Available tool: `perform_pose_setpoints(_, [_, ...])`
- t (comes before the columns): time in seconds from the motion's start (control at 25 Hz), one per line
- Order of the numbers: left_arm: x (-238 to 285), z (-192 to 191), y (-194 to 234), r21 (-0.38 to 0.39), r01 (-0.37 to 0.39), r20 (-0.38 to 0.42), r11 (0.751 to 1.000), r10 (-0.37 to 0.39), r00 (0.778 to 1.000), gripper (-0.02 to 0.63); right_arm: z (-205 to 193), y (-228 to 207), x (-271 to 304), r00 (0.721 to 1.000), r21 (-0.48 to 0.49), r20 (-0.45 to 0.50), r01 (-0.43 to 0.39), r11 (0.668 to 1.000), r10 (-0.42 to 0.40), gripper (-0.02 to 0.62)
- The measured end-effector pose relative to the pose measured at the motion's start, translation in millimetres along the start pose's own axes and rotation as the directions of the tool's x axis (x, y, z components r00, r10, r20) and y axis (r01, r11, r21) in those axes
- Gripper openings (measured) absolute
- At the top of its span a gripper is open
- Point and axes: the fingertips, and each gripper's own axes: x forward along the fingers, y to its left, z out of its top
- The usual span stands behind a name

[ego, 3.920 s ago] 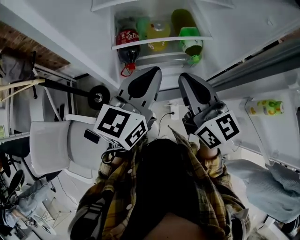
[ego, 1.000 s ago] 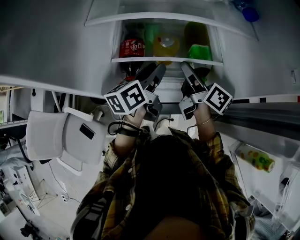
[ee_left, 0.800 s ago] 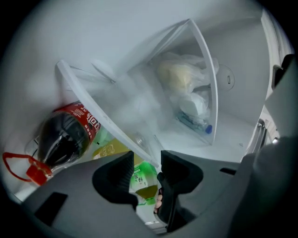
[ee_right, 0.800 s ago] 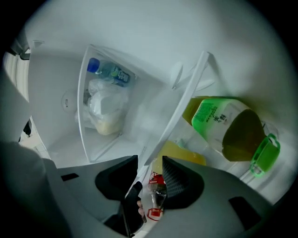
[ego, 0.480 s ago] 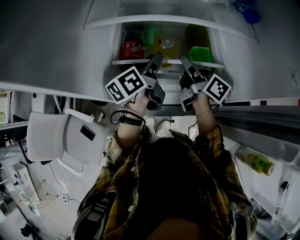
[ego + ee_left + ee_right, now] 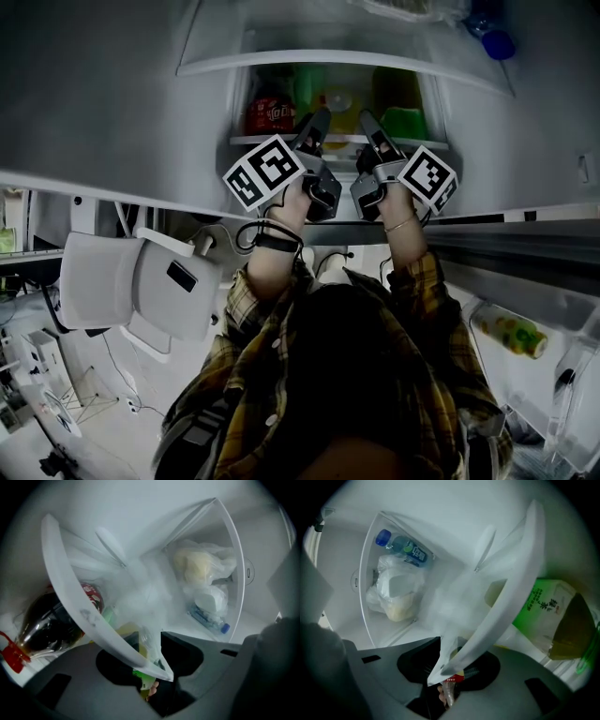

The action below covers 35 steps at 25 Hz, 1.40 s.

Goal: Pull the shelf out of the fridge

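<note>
Astride the shelf [image 6: 65, 583], whose front edge runs crosswise, sit the left gripper [image 6: 150, 637] and right gripper [image 6: 457, 648], equally near; both unclenched, the right gripper's jaws just closing around it.

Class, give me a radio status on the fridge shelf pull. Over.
Left hand-held gripper open, shelf edge between jaws. Right hand-held gripper just closing around same edge, not clamped. Drink bottles close behind.

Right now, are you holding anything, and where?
Nothing yet. The clear shelf's white front edge sits between the open fingers of left gripper and right gripper; the right's have just been closing.
</note>
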Motion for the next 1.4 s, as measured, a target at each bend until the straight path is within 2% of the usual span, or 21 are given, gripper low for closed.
perform_pose_setpoints(0.12, [-1, 0, 5, -0.034, 0.006, 0.017, 0.999, -0.005, 1.000, 0.079, 1, -3, 0, 1.000, 0.015, 0.007, 0.012, 1.000, -0.012, 0.080])
perform_pose_setpoints(0.24, [-1, 0, 6, -0.094, 0.041, 0.052, 0.995, -0.036, 0.998, 0.061, 2, -5, -1, 1.000, 0.038, 0.024, 0.000, 0.999, -0.001, 0.072])
perform_pose_setpoints(0.6, [-1, 1, 6, -0.074, 0.025, 0.068, 0.997, -0.020, 0.997, 0.060, 2, -4, -1, 0.999, -0.007, 0.041, 0.016, 1.000, -0.016, 0.072])
perform_pose_setpoints(1.4, [-20, -11, 2, -0.115, 0.052, 0.052, 0.992, -0.046, 0.998, 0.054, -9, 0, -19, 1.000, 0.032, 0.021, 0.019, 0.999, -0.020, 0.067])
